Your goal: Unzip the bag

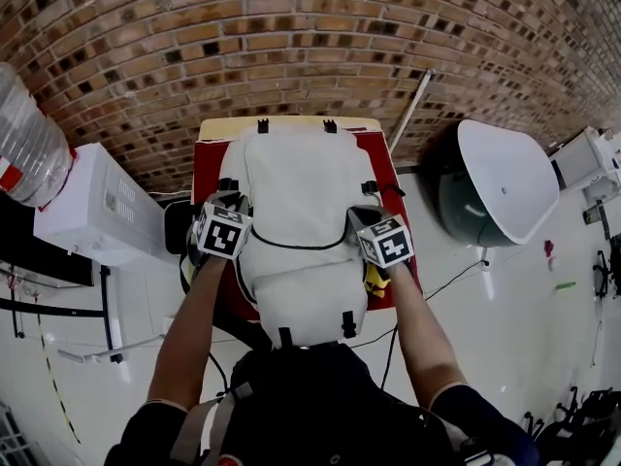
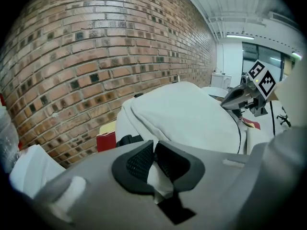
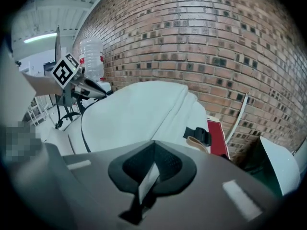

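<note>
In the head view, a white bag is seen lying on a red table, with a brick wall behind the bag. The left gripper is set against the bag's left side and the right gripper against its right side. A dark curved zip line is stretched across the bag between them. A water bottle is seen far to the bag's left.

In the left gripper view, the jaws are closed together on a fold of white fabric at the bag's edge.

In the right gripper view, the jaws are clamped on a narrow white strip. A black buckle is seen on the bag's right side.
</note>
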### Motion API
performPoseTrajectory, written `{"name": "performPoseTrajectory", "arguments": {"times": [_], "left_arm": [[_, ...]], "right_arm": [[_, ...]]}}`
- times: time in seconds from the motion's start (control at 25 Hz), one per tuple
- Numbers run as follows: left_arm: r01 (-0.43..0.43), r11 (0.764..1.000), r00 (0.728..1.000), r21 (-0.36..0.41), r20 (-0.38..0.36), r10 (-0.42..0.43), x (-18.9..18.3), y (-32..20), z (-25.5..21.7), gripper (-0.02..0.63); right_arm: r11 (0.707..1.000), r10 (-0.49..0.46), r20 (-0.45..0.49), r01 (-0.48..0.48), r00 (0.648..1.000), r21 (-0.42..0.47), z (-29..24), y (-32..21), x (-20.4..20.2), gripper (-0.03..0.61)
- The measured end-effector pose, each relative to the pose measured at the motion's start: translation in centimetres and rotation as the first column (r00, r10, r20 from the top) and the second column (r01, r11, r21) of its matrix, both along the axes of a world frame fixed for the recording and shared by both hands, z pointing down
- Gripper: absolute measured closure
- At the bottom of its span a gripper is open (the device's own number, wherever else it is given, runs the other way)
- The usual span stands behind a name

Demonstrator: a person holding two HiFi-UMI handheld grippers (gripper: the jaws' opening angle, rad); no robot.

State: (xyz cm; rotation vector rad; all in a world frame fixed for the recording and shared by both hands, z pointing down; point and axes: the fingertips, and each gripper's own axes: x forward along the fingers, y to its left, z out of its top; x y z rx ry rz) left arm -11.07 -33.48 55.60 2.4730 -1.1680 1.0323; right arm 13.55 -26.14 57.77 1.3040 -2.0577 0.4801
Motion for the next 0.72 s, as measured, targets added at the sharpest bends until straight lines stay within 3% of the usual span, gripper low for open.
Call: {"name": "performPoseTrajectory", "arguments": {"times": [0.32, 0.72], "left_arm": [[0.084, 0.995, 0.981, 0.053, -0.181, -0.073, 0.2, 0.8, -5.1, 0.511], [0.07, 0.985, 0.926, 0.16, -0.379, -0.005, 3.5, 3.7, -12.9, 0.512]], "right_arm": [[0.99, -0.029, 0.107, 0.014, 0.994, 0.142, -5.7, -0.7, -2.7, 0.574], [0.948, -0.128, 0.289, 0.031, 0.949, 0.317, -14.0, -1.2, -7.8, 0.574]]}}
